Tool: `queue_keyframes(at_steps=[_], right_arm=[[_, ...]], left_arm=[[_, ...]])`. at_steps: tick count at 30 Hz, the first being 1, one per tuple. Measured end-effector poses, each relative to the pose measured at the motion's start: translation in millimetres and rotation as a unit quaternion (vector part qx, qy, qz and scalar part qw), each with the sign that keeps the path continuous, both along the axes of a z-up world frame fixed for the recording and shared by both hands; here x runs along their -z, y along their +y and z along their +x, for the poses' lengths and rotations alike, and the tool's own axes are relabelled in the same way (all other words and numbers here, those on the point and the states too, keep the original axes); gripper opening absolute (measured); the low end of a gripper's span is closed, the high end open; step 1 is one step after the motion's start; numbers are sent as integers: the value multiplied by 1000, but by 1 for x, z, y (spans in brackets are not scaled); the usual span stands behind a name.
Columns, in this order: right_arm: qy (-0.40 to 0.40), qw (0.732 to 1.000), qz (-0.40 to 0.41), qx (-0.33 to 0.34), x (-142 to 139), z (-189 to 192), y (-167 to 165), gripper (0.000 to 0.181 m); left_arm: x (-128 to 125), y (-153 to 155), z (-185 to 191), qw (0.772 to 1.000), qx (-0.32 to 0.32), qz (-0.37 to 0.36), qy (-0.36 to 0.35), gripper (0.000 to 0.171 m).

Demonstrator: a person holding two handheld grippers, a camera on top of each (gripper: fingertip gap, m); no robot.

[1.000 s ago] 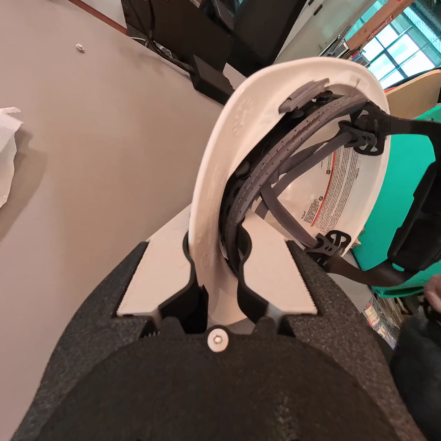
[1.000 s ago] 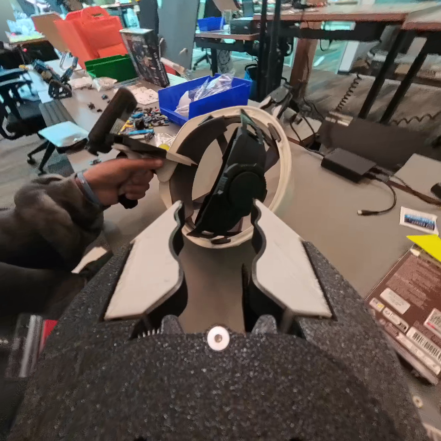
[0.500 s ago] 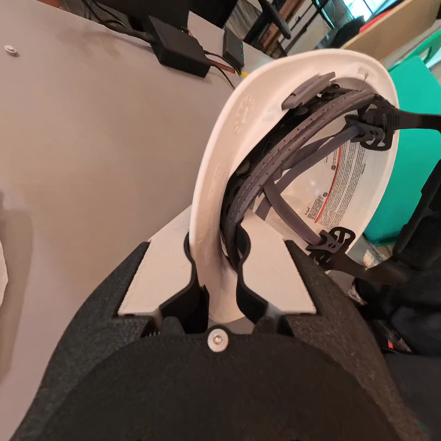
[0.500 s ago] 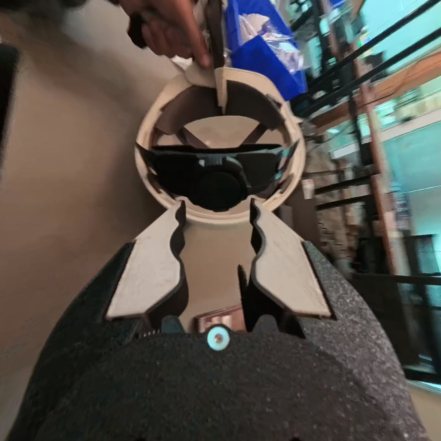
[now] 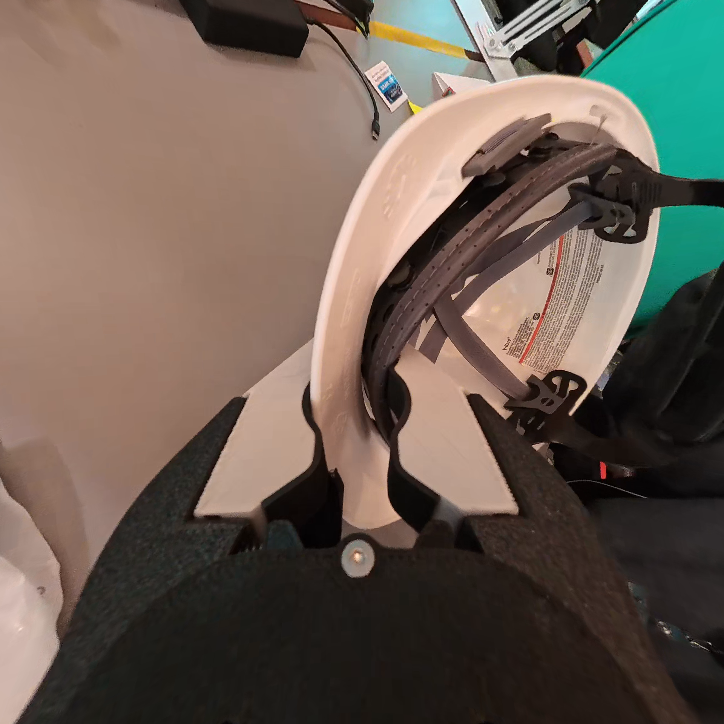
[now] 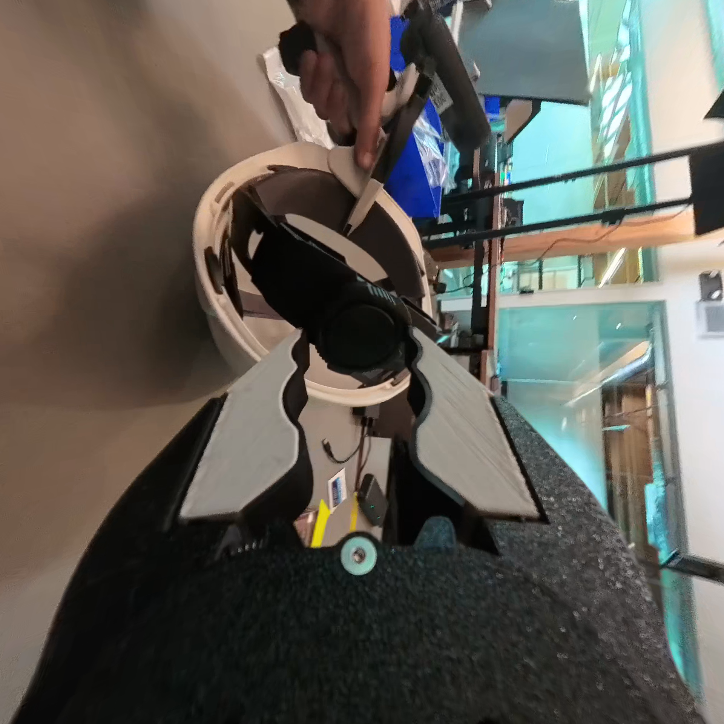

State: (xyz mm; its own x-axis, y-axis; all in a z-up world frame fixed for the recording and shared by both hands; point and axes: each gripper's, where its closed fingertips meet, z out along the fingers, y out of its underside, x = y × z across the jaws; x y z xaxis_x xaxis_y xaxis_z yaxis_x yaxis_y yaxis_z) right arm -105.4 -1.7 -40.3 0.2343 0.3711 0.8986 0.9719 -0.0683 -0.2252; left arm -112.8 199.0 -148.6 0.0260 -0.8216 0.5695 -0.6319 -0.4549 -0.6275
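Observation:
A white hard hat is held up on its side above the grey table, its grey and black suspension straps facing me. My left gripper is shut on the hat's brim. In the right wrist view the hat shows its open underside, with a black ratchet knob on the rear headband. My right gripper is open, with its fingertips on either side of that knob. The left gripper and the hand holding it grip the far brim.
A black power brick, a loose cable and a small card lie on the table behind the hat. A white plastic bag is at the lower left. A blue bin stands beyond the hat. The gap from one gripper's tips to the other's is roughly 25 cm. My left tips are roughly 30 cm from the black power brick.
The hat has been swung round and tilted with the left gripper still shut on its brim. The right gripper's view has rolled about a quarter turn, and its fingers now flank the black knob.

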Motion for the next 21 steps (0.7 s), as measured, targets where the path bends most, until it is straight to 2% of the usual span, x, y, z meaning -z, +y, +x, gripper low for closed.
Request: queue_keyframes(at_steps=[3, 5, 9, 12, 15, 17, 21], right_arm=[[109, 993, -21, 41, 0, 8, 2, 48], [225, 971, -41, 68, 4, 12, 2, 48], [406, 902, -75, 130, 11, 17, -1, 48], [521, 826, -121, 176, 20, 16, -8, 48], [641, 715, -179, 212, 34, 13, -21, 48], [716, 623, -219, 225, 43, 8, -29, 48], [842, 391, -298, 223, 55, -6, -42, 48]], left_arm=[[1, 0, 1, 1000, -8, 0, -5, 24], [2, -1, 0, 1000, -20, -3, -13, 24], [0, -4, -4, 999, -47, 9, -25, 24], [-4, -8, -7, 996, -69, 35, -40, 24], [-9, -14, -10, 991, -88, 76, -70, 23], [-13, -20, -12, 986, -91, 105, -90, 24], [-20, -29, -14, 978, -80, 151, -121, 23]])
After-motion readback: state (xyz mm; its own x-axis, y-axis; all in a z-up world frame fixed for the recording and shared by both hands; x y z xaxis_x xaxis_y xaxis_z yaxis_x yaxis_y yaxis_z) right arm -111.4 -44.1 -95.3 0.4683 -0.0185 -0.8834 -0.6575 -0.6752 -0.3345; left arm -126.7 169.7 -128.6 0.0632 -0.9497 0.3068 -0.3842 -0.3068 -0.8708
